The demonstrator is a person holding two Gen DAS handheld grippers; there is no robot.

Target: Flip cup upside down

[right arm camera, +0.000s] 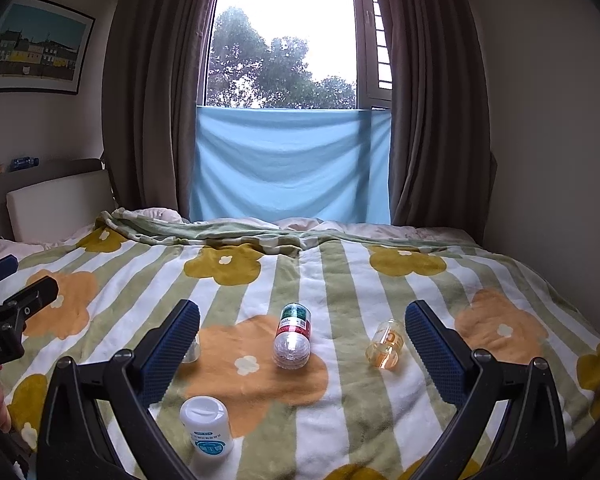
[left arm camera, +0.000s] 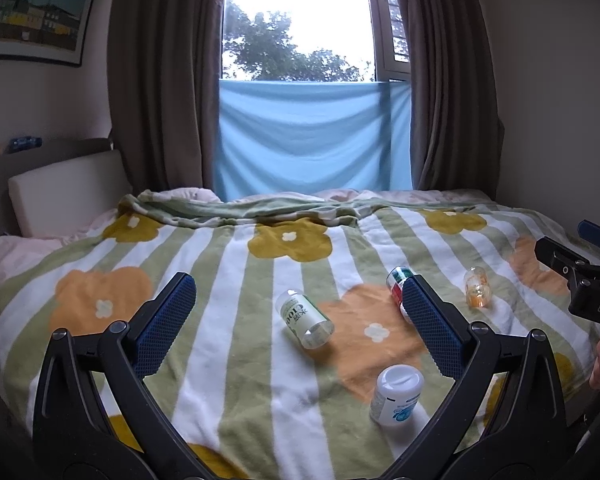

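Both grippers hover over the striped floral blanket (right arm camera: 340, 280) with jaws spread wide, nothing between them: left gripper (left arm camera: 300, 316), right gripper (right arm camera: 302, 334). Four small containers sit on the blanket. A white plastic cup with blue label (right arm camera: 207, 426) stands near, closed end up. A clear bottle with green-white label (left arm camera: 305, 318) lies on its side. A clear bottle with red-green label (right arm camera: 293, 336) lies centre. A small orange transparent bottle (right arm camera: 386, 344) lies to the right. Blue cloth (right arm camera: 292, 164) hangs under the far window.

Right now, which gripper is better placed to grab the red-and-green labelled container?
Right. The red-and-green container lies centred between the fingers of the open right gripper; for the left gripper it sits off-centre, partly hidden behind one finger.
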